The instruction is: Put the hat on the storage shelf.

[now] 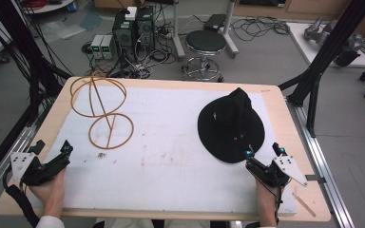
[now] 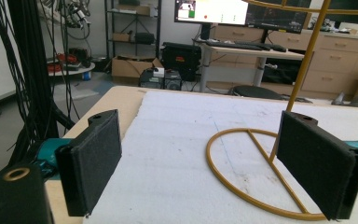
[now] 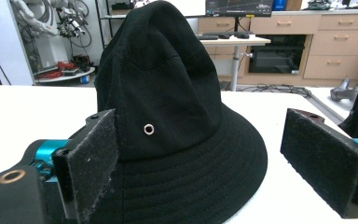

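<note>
Black bucket hat [image 1: 231, 124] on white mat [image 1: 171, 156], right side. Right gripper [image 1: 264, 153] at brim, jaws apart, poised to grab. Left gripper [image 1: 52, 148] jaws apart, near wire hat stand [image 1: 102, 111], nothing held.

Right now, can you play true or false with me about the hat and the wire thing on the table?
1. The black hat lies in front of the right gripper. True.
2. The right gripper squeezes the hat. False: its jaws stand open, the brim between them.
3. The yellow wire stand is on the left side of the table. True.
4. The left gripper holds the stand. False: it is open and apart from it.
</note>
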Demonstrator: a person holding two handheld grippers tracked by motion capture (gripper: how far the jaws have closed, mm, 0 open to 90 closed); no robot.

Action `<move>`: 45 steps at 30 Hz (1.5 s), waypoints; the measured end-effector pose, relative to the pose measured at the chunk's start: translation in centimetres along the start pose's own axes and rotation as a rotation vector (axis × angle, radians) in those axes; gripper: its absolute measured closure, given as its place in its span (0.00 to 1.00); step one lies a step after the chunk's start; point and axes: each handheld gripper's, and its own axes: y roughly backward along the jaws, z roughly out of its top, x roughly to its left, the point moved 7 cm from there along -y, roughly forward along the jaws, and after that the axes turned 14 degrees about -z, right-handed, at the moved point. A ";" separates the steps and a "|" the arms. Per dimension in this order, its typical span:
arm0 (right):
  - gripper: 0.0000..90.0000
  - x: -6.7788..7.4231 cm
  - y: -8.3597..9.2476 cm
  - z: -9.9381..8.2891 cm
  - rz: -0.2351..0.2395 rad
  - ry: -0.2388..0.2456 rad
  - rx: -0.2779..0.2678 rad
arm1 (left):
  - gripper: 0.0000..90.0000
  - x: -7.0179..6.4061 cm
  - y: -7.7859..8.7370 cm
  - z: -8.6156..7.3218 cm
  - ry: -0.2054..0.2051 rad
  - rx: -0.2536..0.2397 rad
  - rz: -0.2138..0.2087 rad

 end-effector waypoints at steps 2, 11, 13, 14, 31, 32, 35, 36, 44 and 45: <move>0.12 0.0 0.0 0.0 0.001 0.000 0.001 | 0.16 0.1 0.1 0.0 0.011 -0.002 0.003; 0.12 0.0 0.0 0.0 0.002 0.000 0.000 | 0.16 0.5 0.3 -0.1 0.034 -0.008 0.010; 0.12 0.0 0.0 0.0 0.003 0.000 -0.001 | 0.16 0.4 0.3 -0.1 0.017 -0.006 0.012; 0.12 0.0 0.0 0.0 0.004 -0.002 -0.002 | 0.16 0.3 0.3 0.0 0.005 -0.002 0.010; 0.12 0.3 0.1 0.1 0.026 -0.004 -0.006 | 0.16 0.0 0.1 0.0 -0.014 0.005 0.000; 0.12 0.3 0.1 0.1 0.026 -0.004 -0.006 | 0.16 0.0 0.1 0.0 -0.017 0.008 0.000; 0.12 0.3 0.1 0.1 0.036 -0.005 -0.007 | 0.16 0.0 0.1 0.0 -0.018 0.007 0.000; 0.12 0.3 0.1 0.1 0.036 -0.005 -0.007 | 0.16 0.0 0.1 0.0 -0.019 0.006 0.000; 0.12 0.4 -0.1 0.3 0.055 -0.038 -0.001 | 0.17 -0.4 -0.1 -0.2 -0.031 0.020 -0.014; 0.12 0.5 -0.2 0.5 0.054 -0.037 -0.002 | 0.17 -0.5 0.0 -0.2 -0.034 0.023 -0.018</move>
